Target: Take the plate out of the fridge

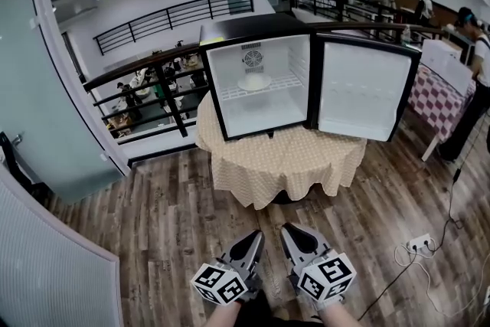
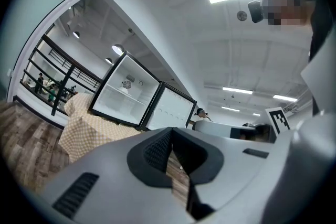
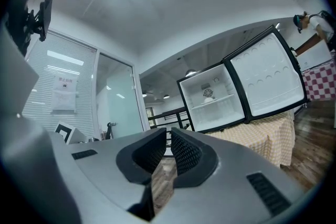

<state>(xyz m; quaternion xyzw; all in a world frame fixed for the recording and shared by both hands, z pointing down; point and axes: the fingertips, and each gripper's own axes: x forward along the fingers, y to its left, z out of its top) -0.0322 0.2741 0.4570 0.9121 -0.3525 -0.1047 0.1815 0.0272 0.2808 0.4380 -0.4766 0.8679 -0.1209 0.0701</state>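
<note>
A small black fridge [image 1: 260, 84] stands open on a round table with a beige checked cloth [image 1: 283, 157]. On its wire shelf lies the white plate [image 1: 254, 82], also small in the left gripper view as the plate [image 2: 122, 89] and in the right gripper view as the plate [image 3: 208, 99]. Both grippers hang low over the wooden floor, well short of the table. My left gripper [image 1: 255, 238] is shut with nothing in it, its tips meeting [image 2: 169, 130]. My right gripper [image 1: 289, 232] is likewise shut and empty, its tips nearly touching [image 3: 169, 131].
The fridge door [image 1: 364, 92] swings out to the right. A glass door [image 1: 46, 88] stands at the left, a black railing [image 1: 153, 80] behind the table. A person stands by a red checked table [image 1: 436, 99] at the right. A power strip [image 1: 419, 243] and cables lie on the floor.
</note>
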